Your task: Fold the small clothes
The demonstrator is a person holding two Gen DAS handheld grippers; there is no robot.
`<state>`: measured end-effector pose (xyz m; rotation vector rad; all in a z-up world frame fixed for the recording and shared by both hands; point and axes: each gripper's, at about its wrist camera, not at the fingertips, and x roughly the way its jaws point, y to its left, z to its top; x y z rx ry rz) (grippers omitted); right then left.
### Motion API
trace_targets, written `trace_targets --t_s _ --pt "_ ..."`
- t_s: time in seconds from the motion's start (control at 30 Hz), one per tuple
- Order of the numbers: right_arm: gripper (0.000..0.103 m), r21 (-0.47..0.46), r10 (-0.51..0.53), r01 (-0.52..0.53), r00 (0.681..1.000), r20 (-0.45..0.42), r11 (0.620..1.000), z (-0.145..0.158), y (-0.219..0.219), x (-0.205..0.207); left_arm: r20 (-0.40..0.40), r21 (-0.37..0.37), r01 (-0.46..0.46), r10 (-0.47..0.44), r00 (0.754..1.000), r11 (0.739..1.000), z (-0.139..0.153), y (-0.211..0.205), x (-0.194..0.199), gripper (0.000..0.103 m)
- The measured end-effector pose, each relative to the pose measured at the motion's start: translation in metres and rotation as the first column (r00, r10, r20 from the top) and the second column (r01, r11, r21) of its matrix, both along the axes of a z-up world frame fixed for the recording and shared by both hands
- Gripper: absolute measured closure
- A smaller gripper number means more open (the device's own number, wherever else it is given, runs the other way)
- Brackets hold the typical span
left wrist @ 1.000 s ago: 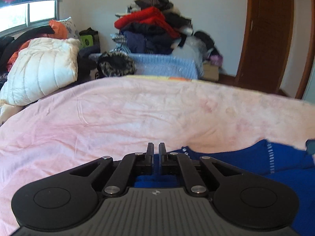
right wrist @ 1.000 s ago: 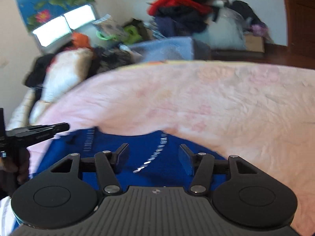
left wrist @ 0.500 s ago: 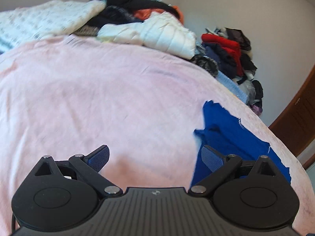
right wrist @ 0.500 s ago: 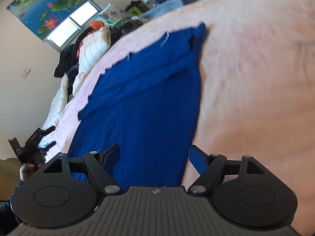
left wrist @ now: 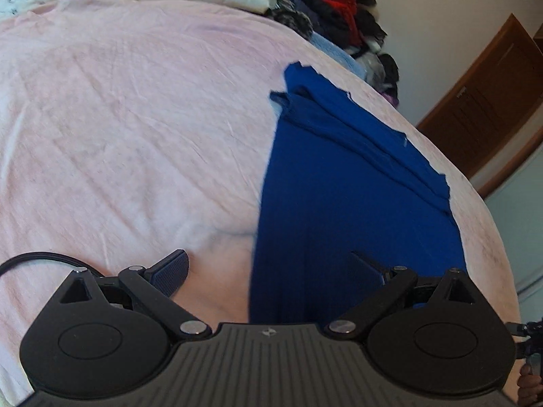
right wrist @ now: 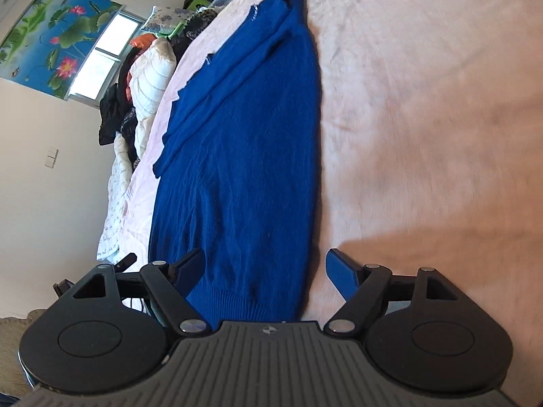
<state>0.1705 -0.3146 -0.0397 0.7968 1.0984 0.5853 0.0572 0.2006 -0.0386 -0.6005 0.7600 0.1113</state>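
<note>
On the pink bed (left wrist: 118,118), one blue sweater (left wrist: 339,186), left gripper (left wrist: 271,268) wide, right gripper (right wrist: 264,271) wide, both empty

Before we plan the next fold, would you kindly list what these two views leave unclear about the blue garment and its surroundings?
- Blue sweater: its near hem disappears behind the right claw body in the right wrist view.
- Left wrist view: the left claw body likewise covers the sweater's near end.
- Clothes pile, left wrist view: too small and jumbled to separate items.
- Right claw in the left wrist view: cut off by the edge.

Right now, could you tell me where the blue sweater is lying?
The blue sweater lies flat on the pink bedsheet, centre in the right wrist view, right of centre in the left wrist view.
</note>
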Motion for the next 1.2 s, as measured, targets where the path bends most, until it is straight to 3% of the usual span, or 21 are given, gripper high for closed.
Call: trace_targets --t_s 0.07,0.13,0.27,0.47,0.53,0.67,0.77,0.83,0.9,0.93,1.1,1.17,1.2 --pt "0.019 0.071 -0.004 0.007 0.999 -0.046 0.997 -0.008 0.000 -0.006 -0.013 -0.039 0.043 -0.043 0.999 0.998 0.000 -0.001 0.001 0.002" --pt "0.017 0.113 0.006 0.001 0.998 -0.061 0.994 -0.013 0.006 -0.011 -0.027 -0.134 0.090 -0.094 0.995 0.987 -0.001 0.002 0.002 0.000" --pt "0.013 0.121 0.035 -0.028 0.998 -0.057 0.992 -0.011 0.017 -0.016 -0.054 -0.331 0.136 -0.162 0.985 0.934 -0.010 0.009 0.001 0.000" --pt "0.012 0.195 0.065 -0.047 0.994 -0.086 0.980 -0.015 0.022 -0.018 -0.031 -0.423 0.125 -0.152 0.988 0.898 -0.019 0.014 -0.012 0.000" --pt "0.013 0.239 0.066 -0.040 0.993 -0.102 0.970 -0.018 0.022 -0.017 -0.025 -0.466 0.154 -0.187 0.982 0.871 -0.023 0.012 -0.012 0.000" --pt "0.012 0.236 0.080 -0.054 0.992 -0.099 0.970 -0.017 0.026 -0.018 -0.011 -0.521 0.167 -0.202 0.979 0.837 -0.028 0.010 -0.013 0.000" --pt "0.012 0.244 0.080 -0.053 0.991 -0.103 0.968 -0.017 0.028 -0.018 -0.018 -0.528 0.165 -0.206 0.978 0.833 -0.029 0.007 -0.011 0.000" --pt "0.022 0.255 0.060 -0.029 0.992 -0.114 0.966 -0.019 0.025 -0.019 -0.028 -0.519 0.158 -0.201 0.979 0.840 -0.028 0.006 -0.009 0.002" --pt "0.072 0.254 0.063 -0.028 0.989 -0.132 0.967 -0.026 0.024 -0.018 -0.045 -0.480 0.140 -0.183 0.982 0.866 -0.025 0.004 -0.007 0.013" --pt "0.078 0.236 0.073 -0.039 0.988 -0.136 0.971 -0.029 0.026 -0.019 -0.050 -0.466 0.143 -0.187 0.981 0.873 -0.023 0.004 -0.007 0.015" --pt "0.070 0.275 0.116 -0.063 0.977 -0.180 0.959 -0.043 0.031 -0.025 -0.055 -0.465 0.155 -0.203 0.978 0.872 -0.023 0.005 -0.005 0.018" --pt "0.061 0.278 0.118 -0.066 0.978 -0.174 0.958 -0.041 0.030 -0.027 -0.068 -0.454 0.173 -0.227 0.971 0.874 -0.022 0.002 -0.004 0.032" --pt "0.058 0.283 0.119 -0.068 0.978 -0.170 0.957 -0.040 0.029 -0.027 -0.078 -0.457 0.187 -0.249 0.965 0.869 -0.024 0.000 -0.002 0.046"
